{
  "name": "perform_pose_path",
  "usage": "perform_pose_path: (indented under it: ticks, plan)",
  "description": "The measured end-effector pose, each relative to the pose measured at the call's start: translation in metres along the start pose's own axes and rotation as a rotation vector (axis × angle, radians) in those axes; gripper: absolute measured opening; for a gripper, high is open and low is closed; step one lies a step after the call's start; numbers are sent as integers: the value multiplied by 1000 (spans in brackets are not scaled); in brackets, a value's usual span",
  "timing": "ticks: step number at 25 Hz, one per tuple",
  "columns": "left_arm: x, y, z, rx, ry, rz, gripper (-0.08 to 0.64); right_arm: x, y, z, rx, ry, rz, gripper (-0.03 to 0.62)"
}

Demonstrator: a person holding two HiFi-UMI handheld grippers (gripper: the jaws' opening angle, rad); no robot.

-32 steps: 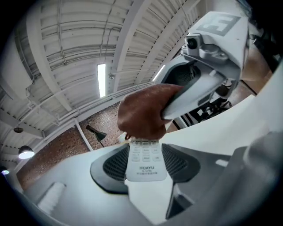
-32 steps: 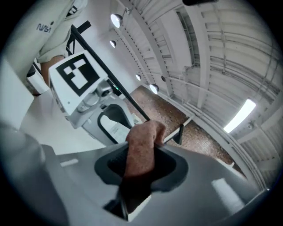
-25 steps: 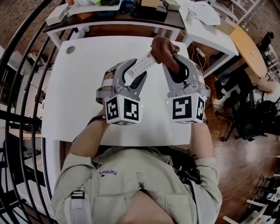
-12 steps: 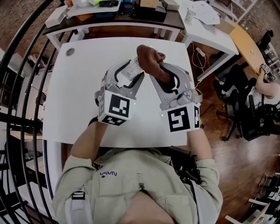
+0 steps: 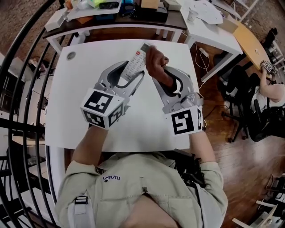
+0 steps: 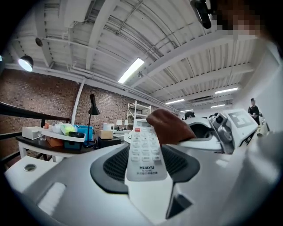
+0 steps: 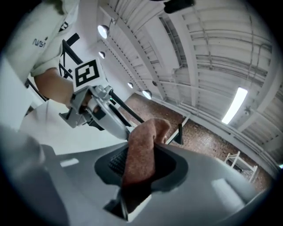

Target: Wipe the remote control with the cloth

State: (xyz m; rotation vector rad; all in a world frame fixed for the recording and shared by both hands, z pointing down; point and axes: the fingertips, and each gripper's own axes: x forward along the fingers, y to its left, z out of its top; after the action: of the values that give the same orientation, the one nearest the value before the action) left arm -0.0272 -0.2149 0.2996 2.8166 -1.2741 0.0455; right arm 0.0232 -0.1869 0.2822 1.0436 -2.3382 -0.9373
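My left gripper (image 5: 129, 73) is shut on a white remote control (image 5: 135, 63) and holds it level above the white table (image 5: 80, 89), buttons visible in the left gripper view (image 6: 143, 150). My right gripper (image 5: 156, 67) is shut on a reddish-brown cloth (image 5: 156, 60). The cloth (image 6: 170, 126) presses against the remote's far end from the right. In the right gripper view the cloth (image 7: 141, 152) stands folded between the jaws, and the left gripper (image 7: 95, 106) shows beyond it.
A round grommet (image 5: 71, 55) sits in the table's far left corner. A cluttered dark shelf (image 5: 111, 9) runs behind the table and a second white desk (image 5: 209, 26) stands at the right. A black railing (image 5: 22, 89) curves along the left.
The left gripper has rolled, turning its marker cube, and lifted the remote so its far end points further away. The right gripper with the cloth shifted left against the remote.
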Motion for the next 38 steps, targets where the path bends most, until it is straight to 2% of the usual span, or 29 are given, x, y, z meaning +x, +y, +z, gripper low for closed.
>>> perform_pose_path:
  ticks: [3, 5, 7, 10, 12, 19, 25, 27, 29, 32, 34, 36, 38]
  plan:
    - [-1, 4, 1, -36, -9, -3, 241, 1, 16, 6, -6, -27, 71, 109]
    - [-2, 3, 3, -56, -17, -13, 241, -1, 10, 6, 7, -45, 57, 109]
    - [-4, -2, 6, -66, -29, -30, 241, -4, -14, 4, 57, -65, -27, 109]
    - [-7, -13, 14, -63, -52, -62, 241, -10, -57, -5, 223, -95, -170, 110]
    - [-9, -20, 20, -57, -75, -80, 242, -11, -71, -10, 312, -108, -196, 110]
    - [-12, -27, 30, -50, -107, -96, 241, -4, -33, 7, 323, -175, -35, 110]
    - [-16, -25, 38, -62, -135, -94, 241, 3, 18, 15, 244, -153, 155, 109]
    - [-18, -24, 40, -68, -141, -96, 241, 3, 25, 17, 223, -153, 184, 109]
    - [-21, -27, 42, -77, -146, -112, 241, 2, 11, 16, 242, -166, 137, 109]
    - [-22, -39, 43, -78, -141, -157, 241, -5, -40, 7, 359, -190, -12, 109]
    - [-21, -49, 40, -75, -129, -195, 241, -9, -68, -2, 388, -191, -69, 109]
    - [-19, -59, 38, -71, -117, -233, 241, -7, -77, -5, 391, -192, -70, 110]
    - [-17, -63, 38, -67, -113, -250, 241, -2, -69, 0, 369, -209, -37, 110]
